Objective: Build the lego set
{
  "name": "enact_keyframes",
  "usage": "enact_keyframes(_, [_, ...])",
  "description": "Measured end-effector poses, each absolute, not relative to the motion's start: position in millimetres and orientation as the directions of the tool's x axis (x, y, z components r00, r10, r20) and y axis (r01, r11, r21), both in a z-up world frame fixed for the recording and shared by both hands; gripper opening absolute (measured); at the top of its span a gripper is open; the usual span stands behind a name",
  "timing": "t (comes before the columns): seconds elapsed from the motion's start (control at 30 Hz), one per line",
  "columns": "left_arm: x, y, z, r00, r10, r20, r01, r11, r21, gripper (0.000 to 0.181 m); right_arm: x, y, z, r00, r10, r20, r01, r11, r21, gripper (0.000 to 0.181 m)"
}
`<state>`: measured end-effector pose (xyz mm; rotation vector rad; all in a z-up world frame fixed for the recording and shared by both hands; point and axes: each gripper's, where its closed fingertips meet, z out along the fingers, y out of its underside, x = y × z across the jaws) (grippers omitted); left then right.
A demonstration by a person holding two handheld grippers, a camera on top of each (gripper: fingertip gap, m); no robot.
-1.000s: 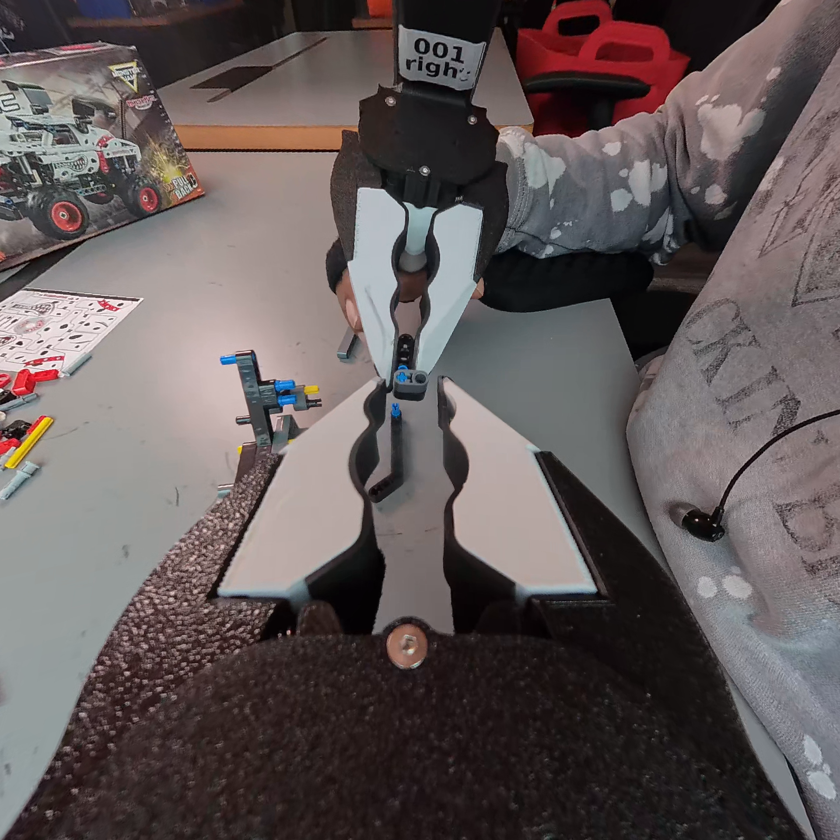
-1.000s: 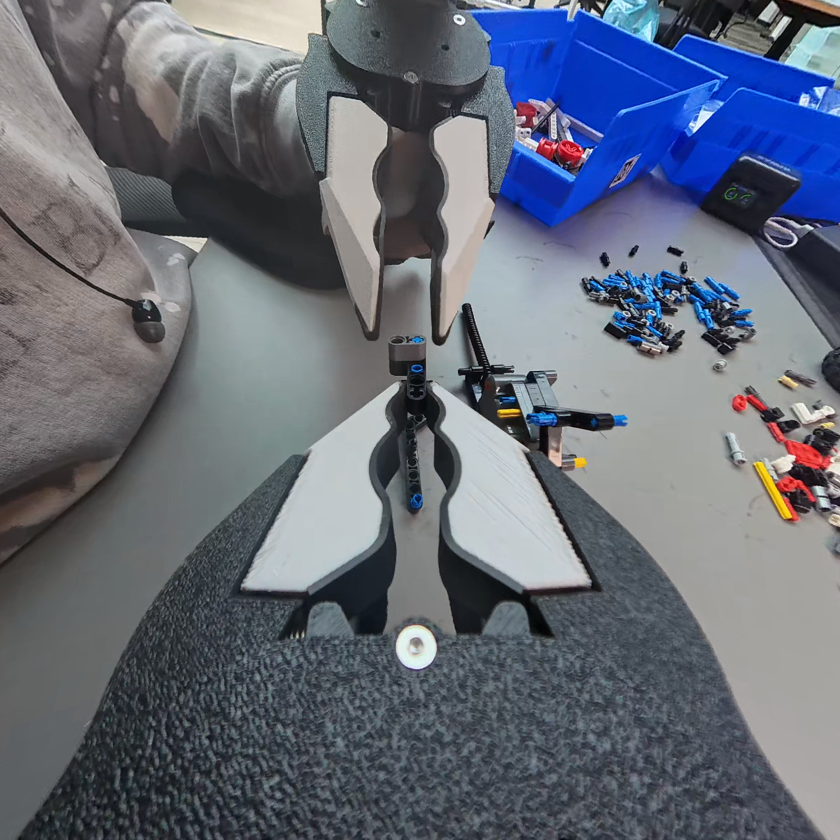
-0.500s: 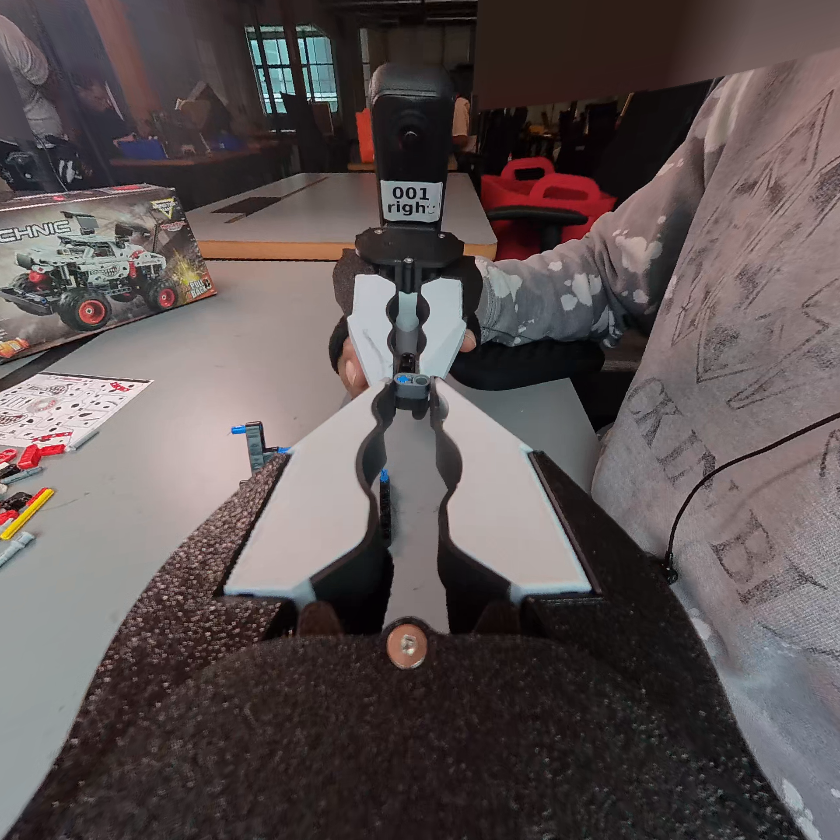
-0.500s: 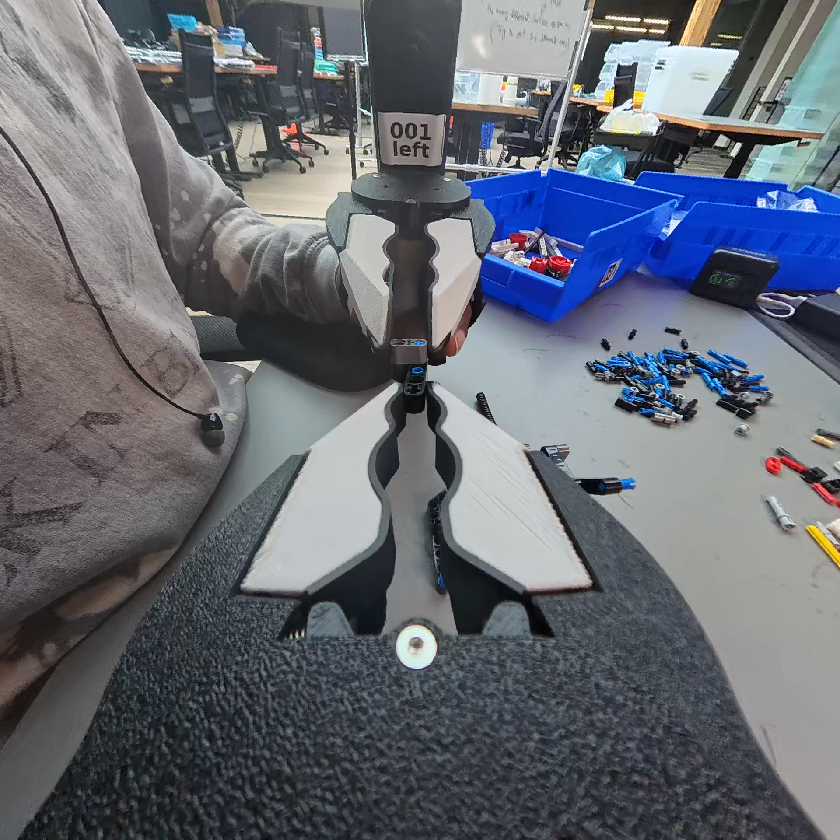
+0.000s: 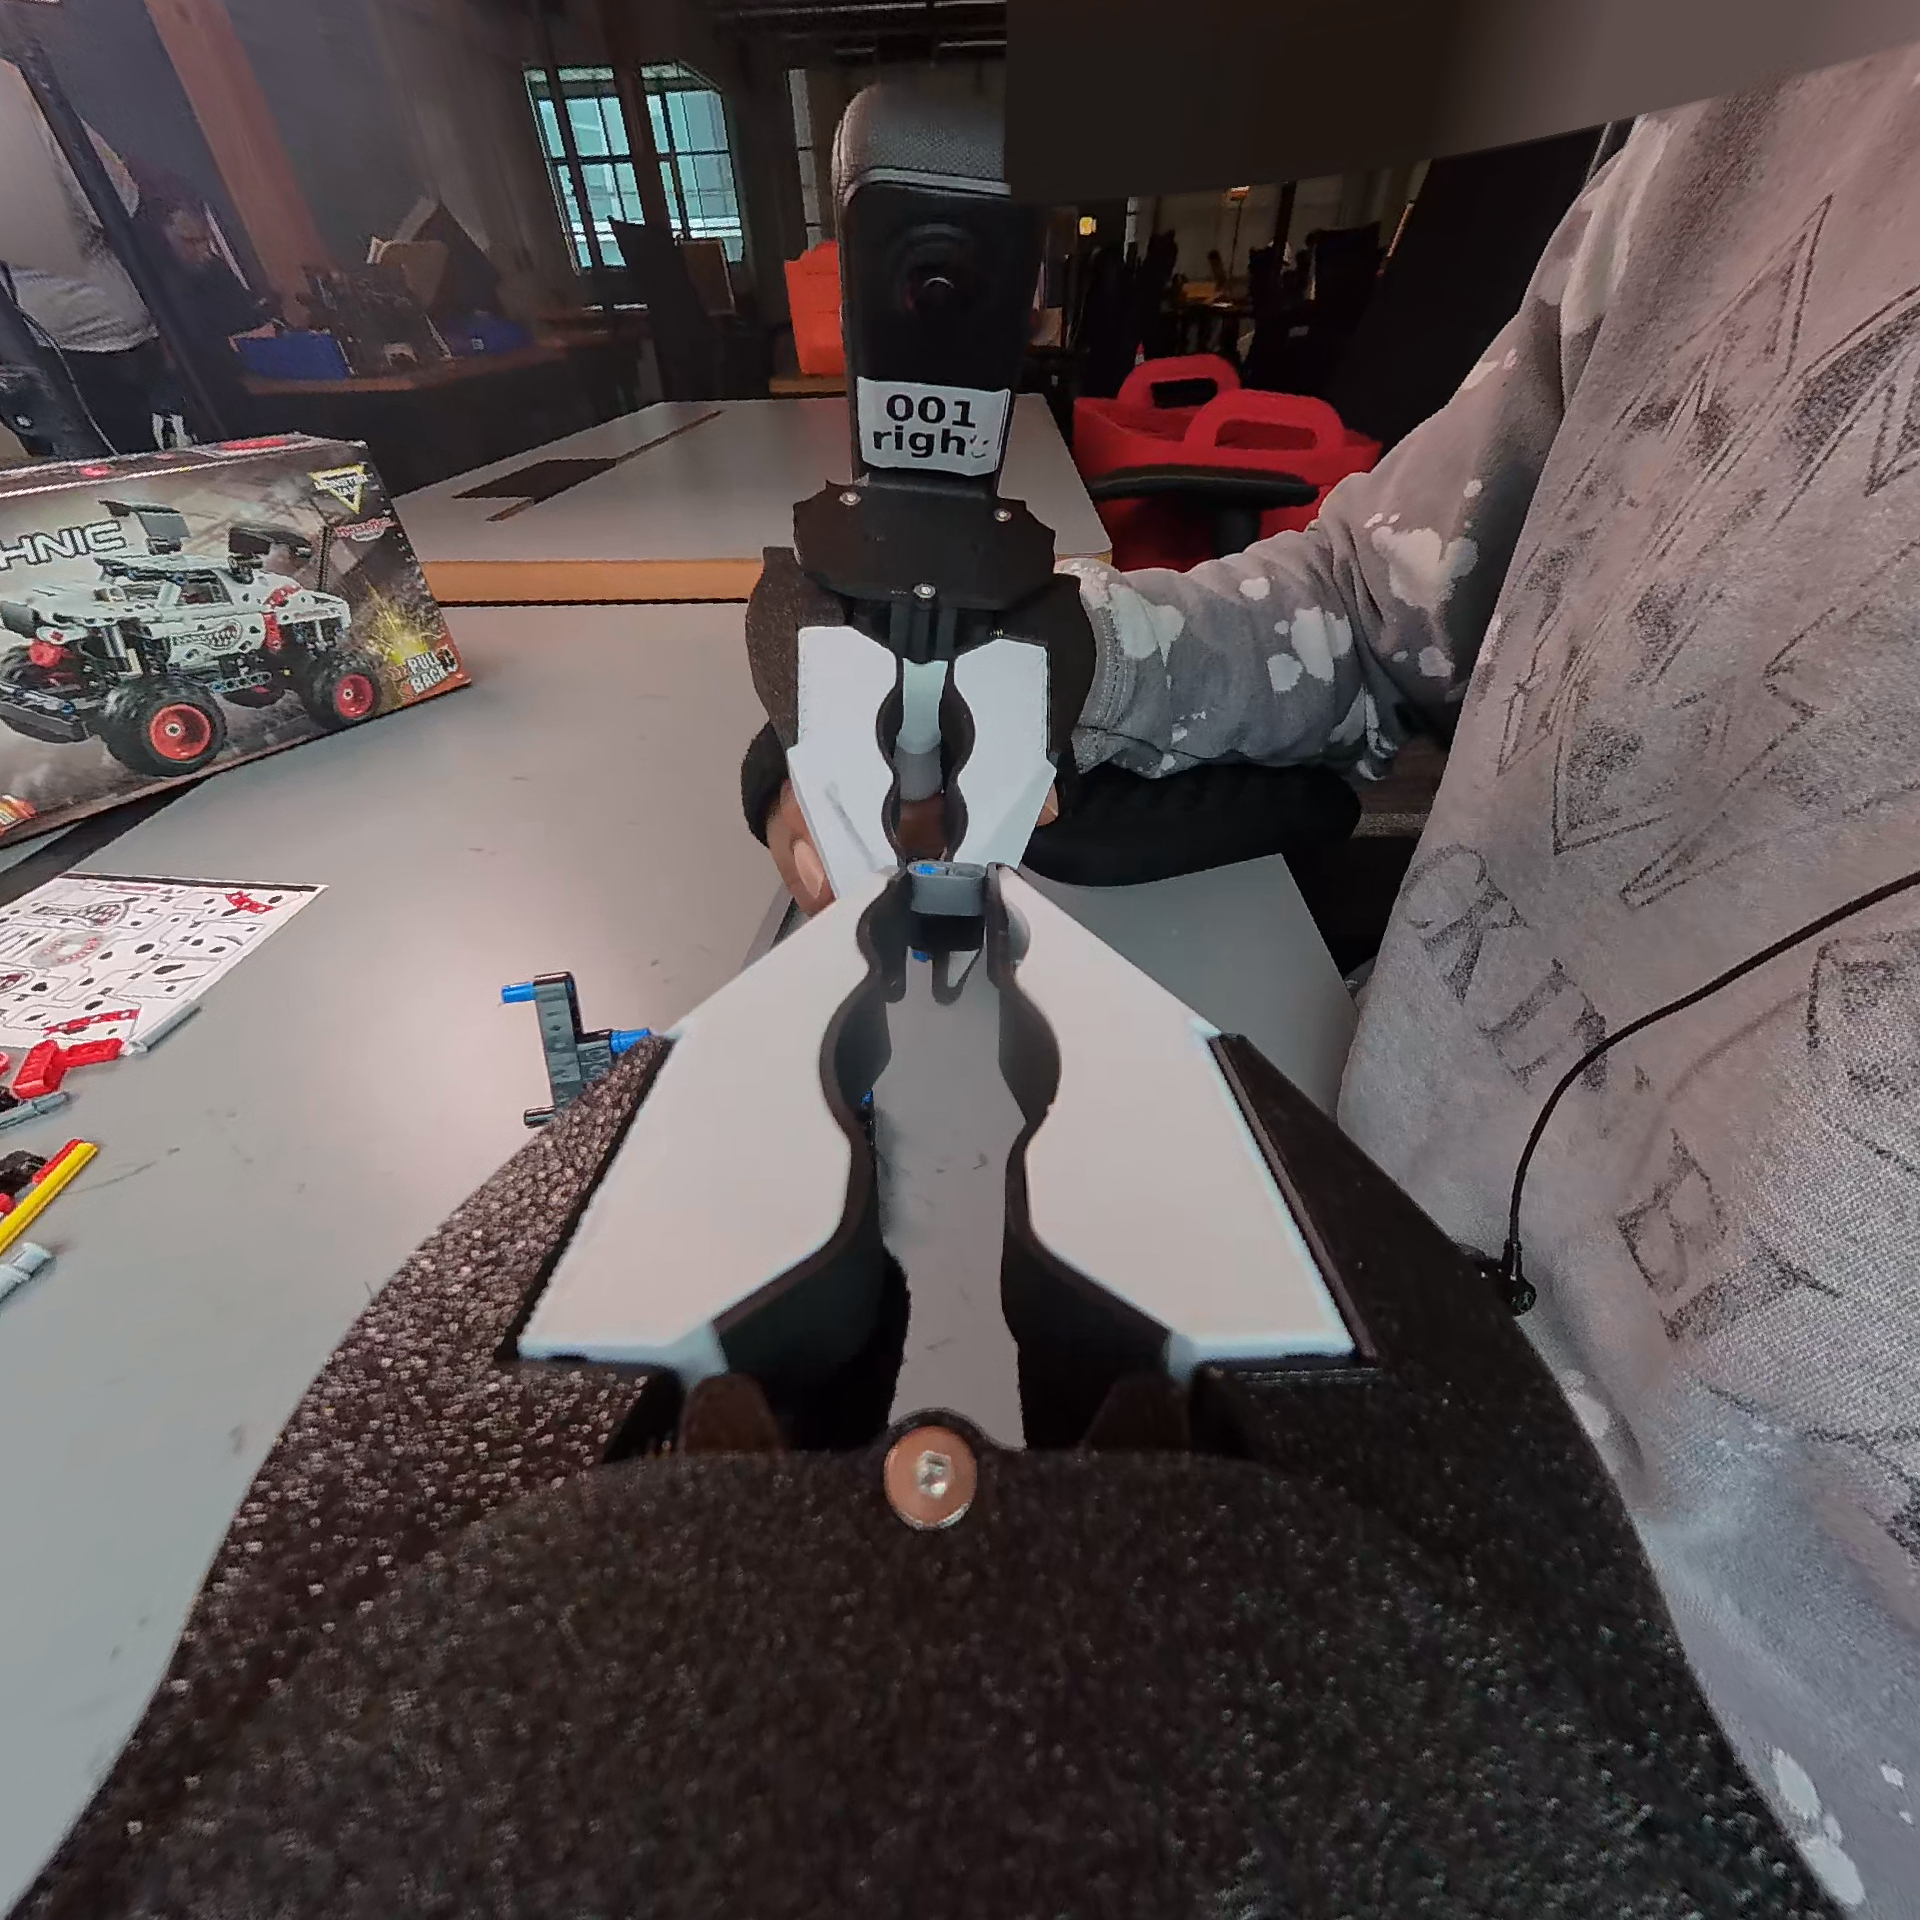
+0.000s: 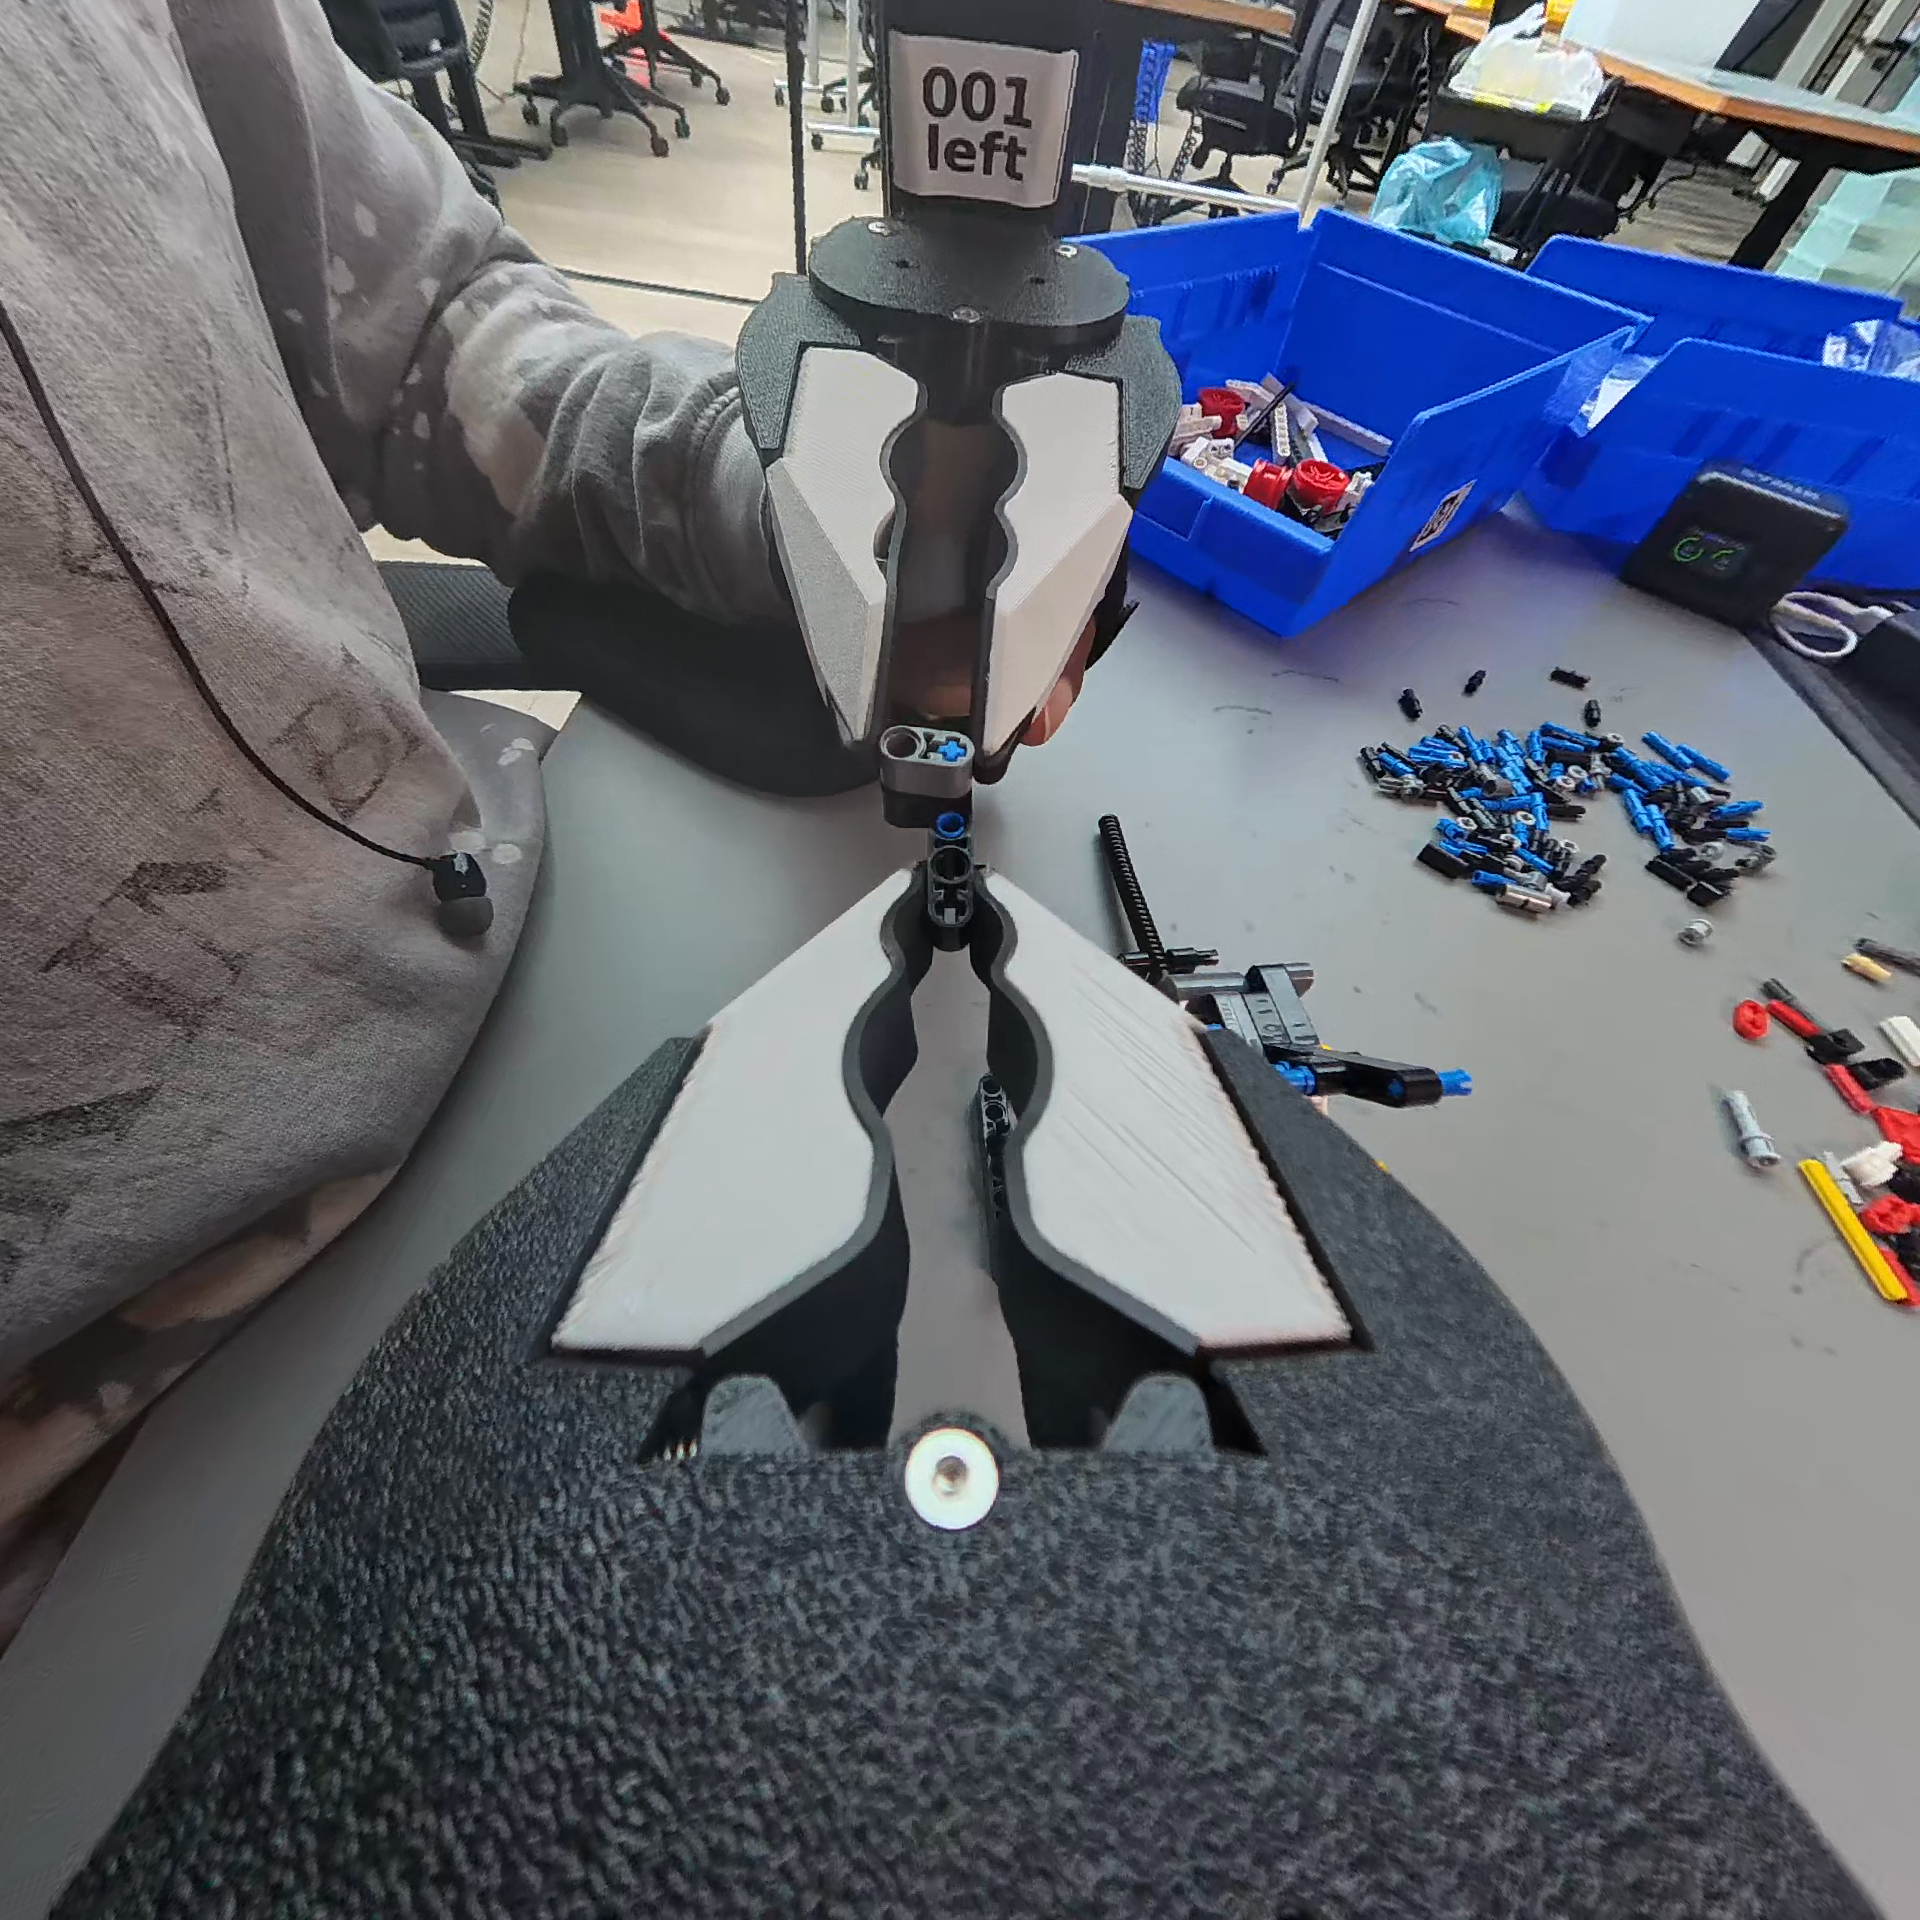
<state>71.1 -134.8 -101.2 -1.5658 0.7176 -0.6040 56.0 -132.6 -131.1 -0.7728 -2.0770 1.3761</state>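
My left gripper [image 5: 943, 906] is shut on a small grey connector [image 5: 943, 888] with a blue pin. My right gripper [image 6: 951, 885] meets it tip to tip and is shut on a black beam [image 6: 951, 883]. In the right wrist view the grey connector [image 6: 925, 756] sits at the beam's far end, with a blue pin [image 6: 948, 826] between them, and the left gripper [image 6: 928, 732] clamps it from above. Both are held above the table. A partly built dark grey and black assembly [image 6: 1278, 1023] with blue pins stands on the table; it also shows in the left wrist view [image 5: 566, 1039].
A pile of blue and black pins [image 6: 1558, 810] and blue bins [image 6: 1351, 343] lie to the right. Red and yellow parts [image 6: 1860, 1143], a black ribbed rod [image 6: 1127, 894], the set's box [image 5: 187, 623] and a printed sheet [image 5: 125, 956] are on the grey table. The person's torso is close. My left and right fingertips are right by each other.
The left gripper, open around the connector a second ago, has closed on it. Both grippers have tilted up from the table, still tip to tip.
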Motion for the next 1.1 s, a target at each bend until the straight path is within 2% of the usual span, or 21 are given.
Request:
enact_keyframes(0.17, [66.8,-128.9,-101.5,0.69,-0.724,0.004,-0.078,-0.08,-0.994,0.014,52.4,-126.3,-131.7,-0.673,0.733,0.098,0.199,0.308,-0.93,0.006])
enact_keyframes(0.37, [54.5,-115.2,-84.5,0.686,-0.717,0.126,0.075,-0.103,-0.992,0.014,44.7,-110.9,-101.5,-0.634,0.773,-0.036,0.147,0.075,-0.986,0.007])
enact_keyframes(0.73, [57.1,-125.1,-75.3,0.641,-0.749,0.166,0.161,-0.08,-0.984,0.015,46.6,-124.2,-93.0,-0.702,0.697,-0.146,0.114,-0.092,-0.989,0.007])
enact_keyframes(0.83, [57.8,-126.0,-82.5,0.635,-0.753,0.175,0.137,-0.113,-0.984,0.015,47.7,-124.3,-100.4,-0.708,0.698,-0.11,0.133,-0.021,-0.991,0.006])
enact_keyframes(0.97, [60.3,-126.5,-93.4,0.628,-0.757,0.178,0.083,-0.162,-0.983,0.031,48.2,-124.1,-113.4,-0.693,0.72,-0.035,0.162,0.108,-0.981,0.006])
enact_keyframes(1.03, [65.3,-127.2,-99.1,0.614,-0.769,0.176,0.051,-0.183,-0.982,0.019,50.1,-128.6,-114.1,-0.704,0.71,-0.026,0.16,0.122,-0.98,0.006])
enact_keyframes(1.1, [68.4,-127.7,-99.6,0.607,-0.777,0.167,0.039,-0.18,-0.983,0.017,51.1,-129.5,-111.7,-0.706,0.708,-0.019,0.15,0.123,-0.981,0.006])
